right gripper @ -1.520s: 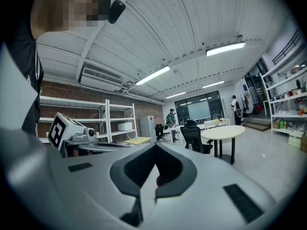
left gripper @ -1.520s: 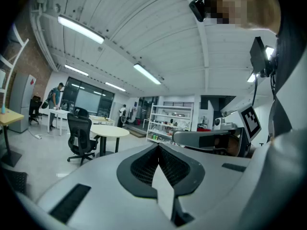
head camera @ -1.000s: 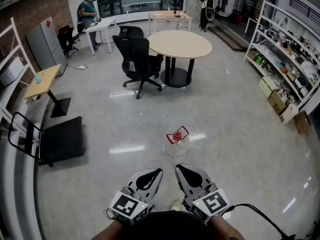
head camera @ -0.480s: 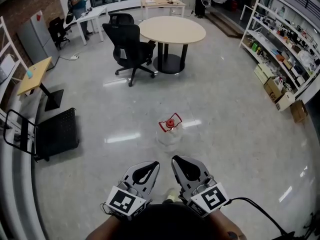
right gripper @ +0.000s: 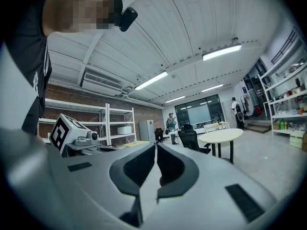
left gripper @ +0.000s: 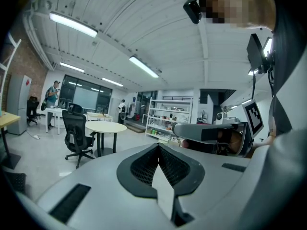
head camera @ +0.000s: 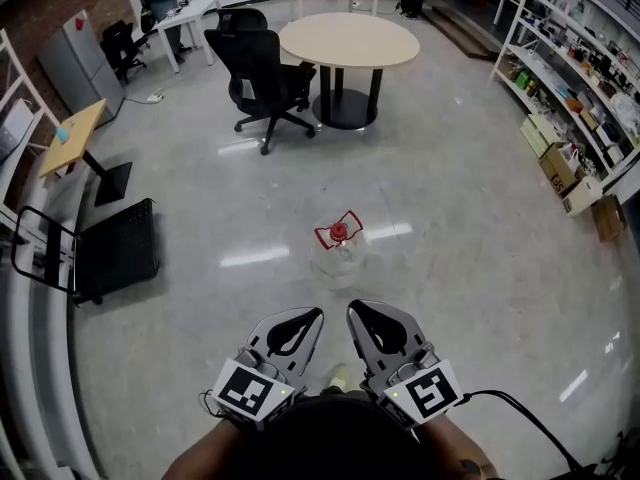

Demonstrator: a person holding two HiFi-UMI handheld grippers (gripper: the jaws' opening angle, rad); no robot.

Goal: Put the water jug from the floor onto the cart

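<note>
Ahead of left gripper [head camera: 315, 313] and right gripper [head camera: 353, 307]: water jug [head camera: 338, 251] on floor [head camera: 460, 228] | both pressed together, empty.

1. Bare floor [head camera: 450, 268] lies open from the left tool [head camera: 318, 313] and right tool [head camera: 351, 308] to the water jug [head camera: 338, 248] — nothing stands between
2. Leftwards from the jug to the cart [head camera: 115, 253], the floor is open too; the cart's handle frame rises at its far left end
3. Beyond the jug, well apart — an office chair [head camera: 262, 83] and a round worktop [head camera: 348, 43]
4. Shelves [head camera: 575, 98] and a cardboard box [head camera: 607, 218] line the right edge
</note>
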